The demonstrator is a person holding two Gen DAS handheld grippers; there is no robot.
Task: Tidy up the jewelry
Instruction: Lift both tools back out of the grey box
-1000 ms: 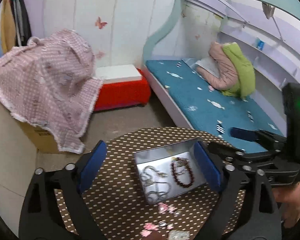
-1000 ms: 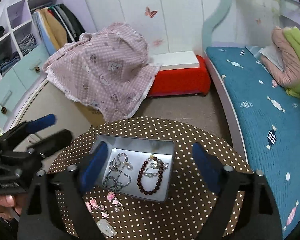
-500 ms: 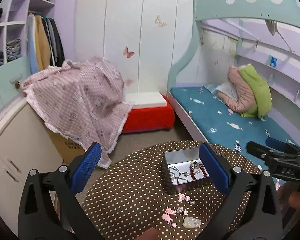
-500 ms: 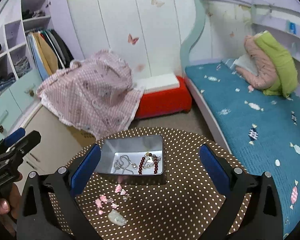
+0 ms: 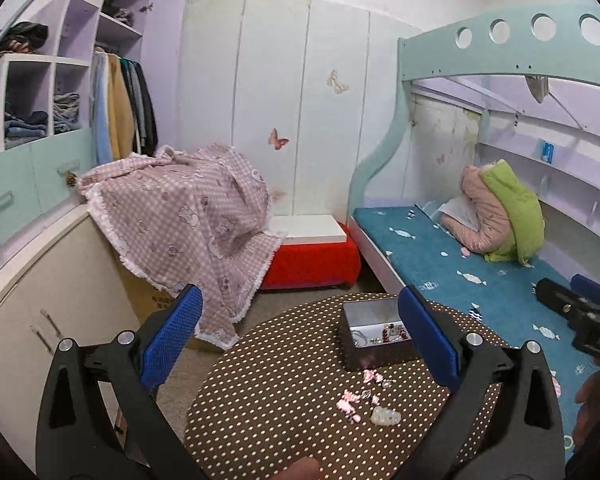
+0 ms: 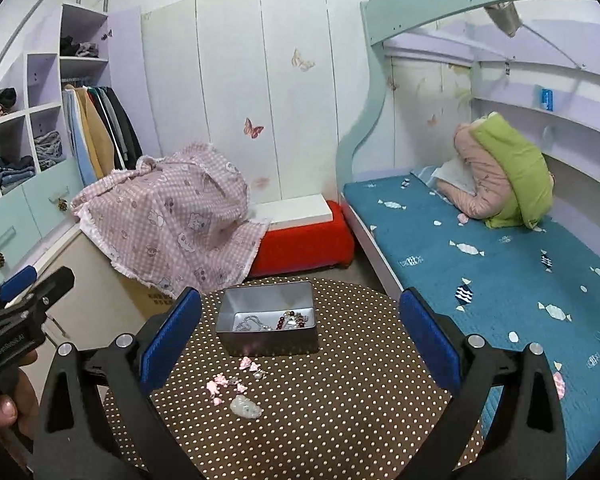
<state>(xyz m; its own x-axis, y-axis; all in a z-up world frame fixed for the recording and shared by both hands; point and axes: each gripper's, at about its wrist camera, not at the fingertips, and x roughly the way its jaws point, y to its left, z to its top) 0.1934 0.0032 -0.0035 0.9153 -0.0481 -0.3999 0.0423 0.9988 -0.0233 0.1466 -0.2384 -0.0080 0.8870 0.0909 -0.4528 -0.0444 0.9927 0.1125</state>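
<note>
Only right cam shows tin [image 6: 268, 322] interior w/ silver chain [image 6: 249, 323]; both grippers' jaws wide apart, empty.

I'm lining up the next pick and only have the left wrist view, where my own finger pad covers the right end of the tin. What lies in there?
Observer: The right wrist view shows the whole tin. A dark red bead bracelet lies towards its right end.
Operator: And the left half?
Observer: A silver chain lies bunched there, beside the bracelet.
Operator: Is the right gripper free?
Observer: Yes. The right gripper is wide open, with nothing between its blue pads.
</note>
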